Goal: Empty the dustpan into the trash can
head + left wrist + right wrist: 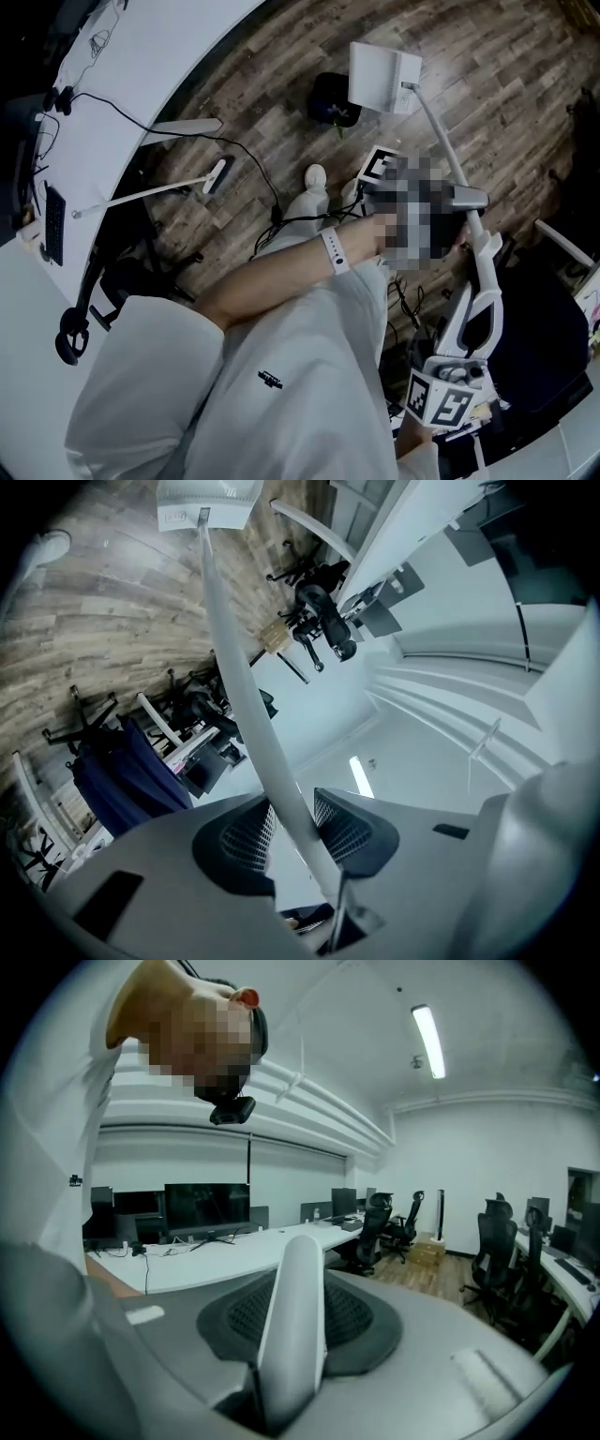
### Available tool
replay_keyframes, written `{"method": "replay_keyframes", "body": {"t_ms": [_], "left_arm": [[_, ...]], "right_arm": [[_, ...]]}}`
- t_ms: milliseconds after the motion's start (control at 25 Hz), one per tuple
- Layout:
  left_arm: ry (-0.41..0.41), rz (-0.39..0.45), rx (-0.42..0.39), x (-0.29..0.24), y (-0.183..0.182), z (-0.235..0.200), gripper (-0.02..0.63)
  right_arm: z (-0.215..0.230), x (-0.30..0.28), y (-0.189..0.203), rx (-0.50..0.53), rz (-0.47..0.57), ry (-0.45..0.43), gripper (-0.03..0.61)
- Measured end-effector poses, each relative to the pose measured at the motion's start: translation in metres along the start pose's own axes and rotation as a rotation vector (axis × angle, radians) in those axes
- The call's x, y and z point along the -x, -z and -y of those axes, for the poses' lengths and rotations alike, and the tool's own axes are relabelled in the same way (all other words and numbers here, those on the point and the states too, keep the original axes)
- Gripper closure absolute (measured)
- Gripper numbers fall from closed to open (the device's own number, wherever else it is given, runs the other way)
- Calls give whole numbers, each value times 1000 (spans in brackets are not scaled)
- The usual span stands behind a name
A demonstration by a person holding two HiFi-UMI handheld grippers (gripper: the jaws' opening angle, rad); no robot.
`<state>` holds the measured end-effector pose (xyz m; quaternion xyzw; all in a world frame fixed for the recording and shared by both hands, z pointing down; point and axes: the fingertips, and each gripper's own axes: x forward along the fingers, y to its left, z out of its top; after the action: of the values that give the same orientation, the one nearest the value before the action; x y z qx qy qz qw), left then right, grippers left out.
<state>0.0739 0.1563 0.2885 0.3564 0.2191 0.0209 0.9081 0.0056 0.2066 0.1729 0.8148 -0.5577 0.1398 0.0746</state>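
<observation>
Above the wood floor (234,84): the white dustpan (382,77) (208,501) is held up in the air, just beside the dark trash can (333,98), on its right in the head view.
Handle (441,141): a long white one, thin near the pan and thicker at the near end, and it runs from the pan back to the person.
Left gripper (450,199) (289,829): its jaws are closed on the thin part of the handle, and both ribbed pads press on it.
Right gripper (472,337) (292,1321): its jaws are closed on the thick rounded end of the handle.
Desk (141,56): white and curved, at the upper left of the head view, with cables on it.
Floor beside the desk: a white stick with a flat head (150,192) lies well apart from the trash can.
</observation>
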Motion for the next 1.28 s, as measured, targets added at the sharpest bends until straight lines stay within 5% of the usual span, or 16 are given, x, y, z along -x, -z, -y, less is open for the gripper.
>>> {"method": "replay_keyframes", "body": {"t_ms": [320,720,1000,1280], "left_arm": [[-48,5,70,-62,-29,-36,479],[-33,89,229,-126,-138,-85,485],[-72,128,189,-144,-224,-124,468],[-135,200,119,-116,-275,-143,380]], "right_arm": [[71,-22,5,-110,-31,126,451],[173,-116,44,-172,-145,181,451],[225,-185,94,-172,-223,170,451],[246,-231,134,-161,-280,164,451]]}}
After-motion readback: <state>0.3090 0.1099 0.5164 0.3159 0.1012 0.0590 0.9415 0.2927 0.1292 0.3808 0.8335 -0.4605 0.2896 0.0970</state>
